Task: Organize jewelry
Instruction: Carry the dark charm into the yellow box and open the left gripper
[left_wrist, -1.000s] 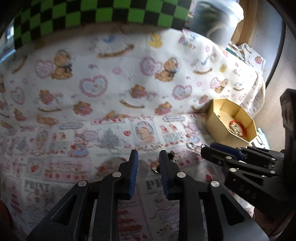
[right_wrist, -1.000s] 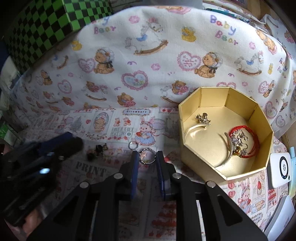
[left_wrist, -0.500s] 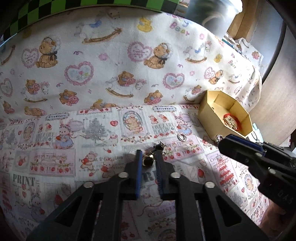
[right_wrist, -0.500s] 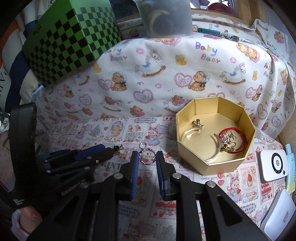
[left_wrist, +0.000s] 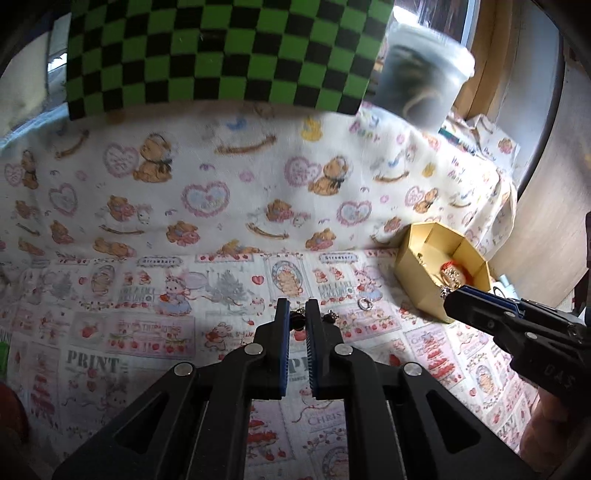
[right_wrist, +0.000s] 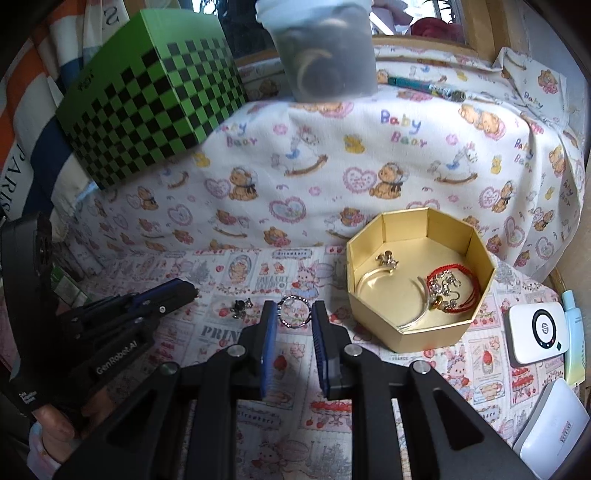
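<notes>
A gold octagonal box (right_wrist: 436, 328) on the printed cloth holds a silver bangle (right_wrist: 424, 308), a red cord bracelet (right_wrist: 467, 291) and a small charm (right_wrist: 387, 259). My right gripper (right_wrist: 294, 314) is shut on a silver ring (right_wrist: 292, 314), held between its blue pads above the cloth, left of the box. My left gripper (left_wrist: 296, 314) is shut on a small dark earring (left_wrist: 296, 322). Another dark earring (right_wrist: 240, 307) lies on the cloth, and a small ring (left_wrist: 365, 303) lies nearby. The box also shows in the left wrist view (left_wrist: 410, 291).
A green checkered box (right_wrist: 147, 110) and a lidded plastic tub (right_wrist: 325, 55) stand at the back. A pen (right_wrist: 421, 86) lies on the raised cloth. A white round-dial device (right_wrist: 537, 332) and white packs (right_wrist: 554, 424) sit right of the gold box.
Both grippers have lifted and pulled back from the cloth. The right one keeps the silver ring, the left one keeps the dark earring. The left view has tilted upward.
</notes>
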